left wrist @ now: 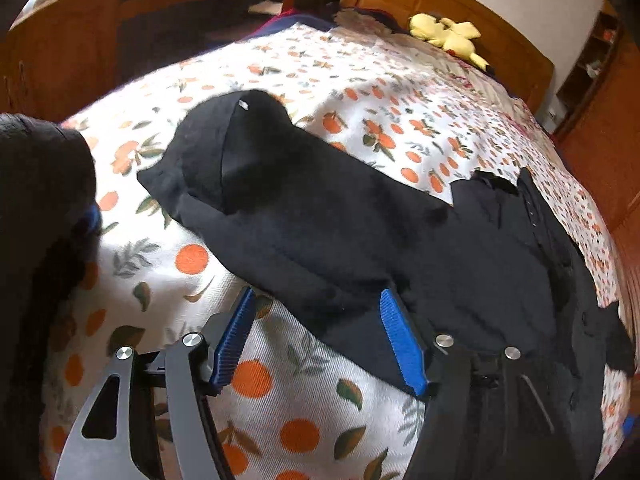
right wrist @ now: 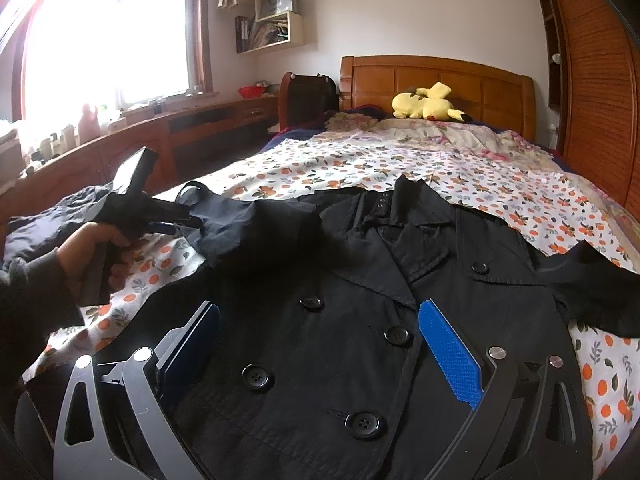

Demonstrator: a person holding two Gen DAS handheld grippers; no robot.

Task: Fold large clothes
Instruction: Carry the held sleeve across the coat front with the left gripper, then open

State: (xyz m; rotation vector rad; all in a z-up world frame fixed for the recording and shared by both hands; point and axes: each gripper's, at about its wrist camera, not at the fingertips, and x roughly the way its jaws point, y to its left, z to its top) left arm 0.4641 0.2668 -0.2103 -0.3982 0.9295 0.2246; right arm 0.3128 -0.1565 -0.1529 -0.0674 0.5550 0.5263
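Note:
A black double-breasted coat (right wrist: 360,320) lies front up on the orange-print bedspread (right wrist: 400,168), collar toward the headboard. Its left sleeve (left wrist: 300,216) stretches across the bed in the left wrist view, cuff at the far end. My left gripper (left wrist: 318,300) is open, its blue fingers (left wrist: 400,340) just above the sleeve's near edge, holding nothing. It shows in the right wrist view (right wrist: 160,220), held in a hand beside the sleeve. My right gripper (right wrist: 320,320) is open over the coat's buttoned front. The right sleeve (right wrist: 592,280) lies out to the right.
A yellow plush toy (right wrist: 428,106) lies by the wooden headboard (right wrist: 440,80). A dark chair (right wrist: 308,100) stands left of the bed. A wooden counter (right wrist: 160,128) runs under the window. A wooden wardrobe (right wrist: 600,100) is on the right. More dark cloth (right wrist: 48,220) lies at the bed's left edge.

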